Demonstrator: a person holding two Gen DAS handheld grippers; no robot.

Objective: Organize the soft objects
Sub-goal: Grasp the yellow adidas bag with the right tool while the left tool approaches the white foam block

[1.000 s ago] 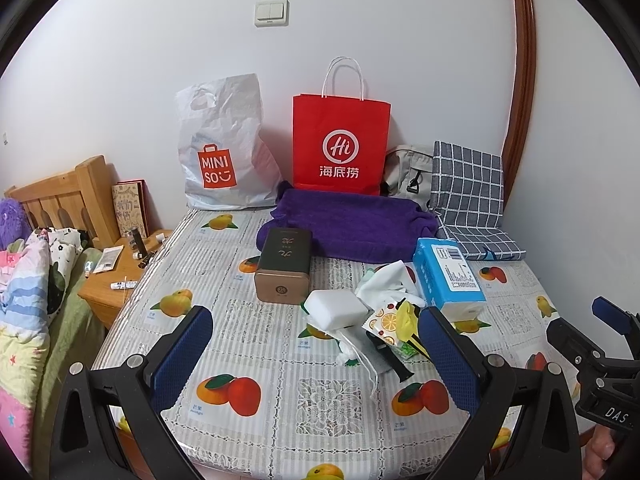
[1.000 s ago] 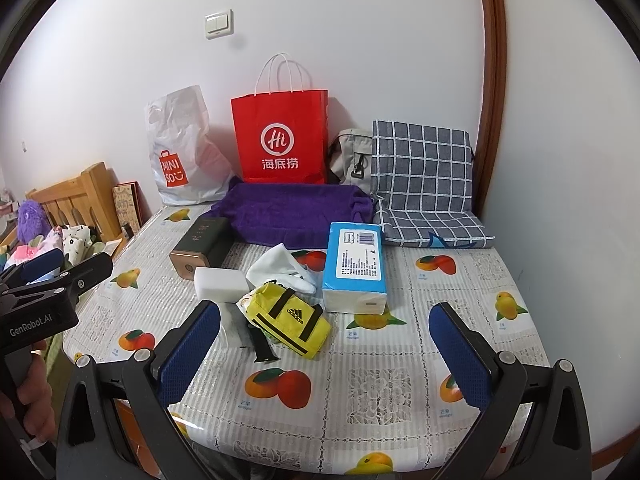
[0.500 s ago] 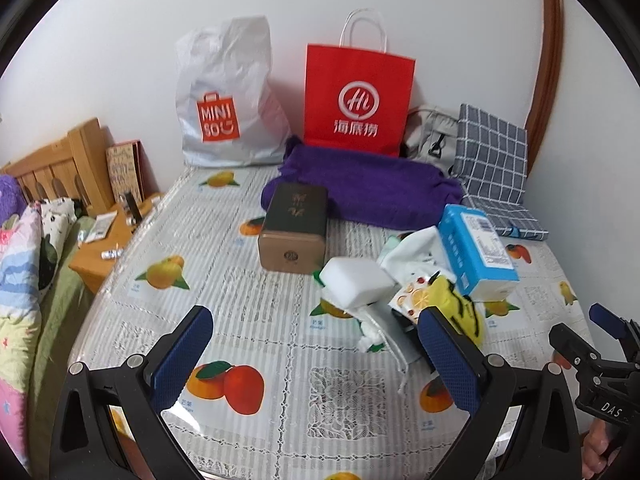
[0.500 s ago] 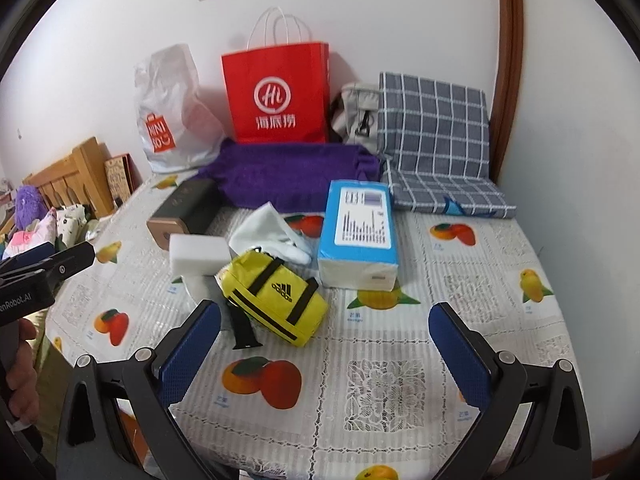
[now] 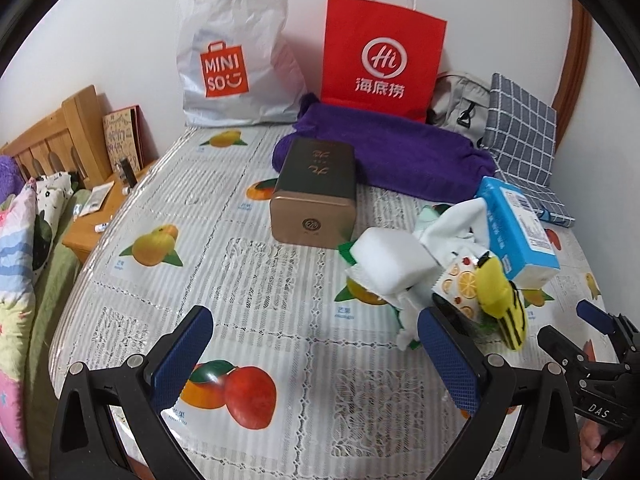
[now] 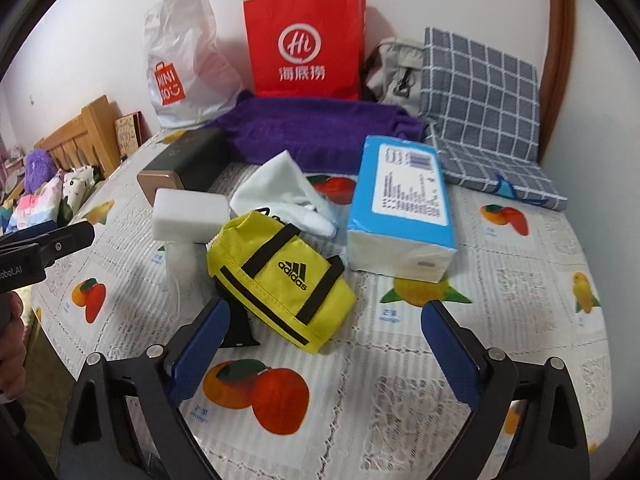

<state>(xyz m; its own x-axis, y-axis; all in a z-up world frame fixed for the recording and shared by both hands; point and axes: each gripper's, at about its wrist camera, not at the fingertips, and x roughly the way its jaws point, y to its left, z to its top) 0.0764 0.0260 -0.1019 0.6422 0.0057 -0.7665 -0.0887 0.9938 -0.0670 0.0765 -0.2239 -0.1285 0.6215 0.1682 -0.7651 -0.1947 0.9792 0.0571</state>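
Note:
A pile of soft things lies on the fruit-print tablecloth [image 6: 500,280]: a yellow Adidas mini bag [image 6: 280,276] [image 5: 500,296], a white foam block [image 6: 190,214] [image 5: 394,258], a white cloth [image 6: 284,196], a fruit-print pouch [image 5: 456,284] and a blue tissue pack [image 6: 400,200] [image 5: 516,228]. Behind them are a purple towel [image 5: 400,152] and a grey checked cushion [image 6: 480,92]. My right gripper [image 6: 324,332] hovers just short of the yellow bag, jaws wide and closing, pads touching nothing. My left gripper [image 5: 316,344] is open over bare cloth, left of the pile.
A green-and-gold tin [image 5: 316,192] lies before the towel. A red paper bag [image 5: 384,48], a white Miniso bag [image 5: 232,56] and a grey backpack [image 5: 460,100] stand against the wall. At the left are a wooden headboard [image 5: 60,140], a nightstand and bedding. A black strap [image 6: 240,328] lies by the bag.
Both grippers have sunk and come nearer to the pile, which now looks larger in both views. Nothing on the table has moved.

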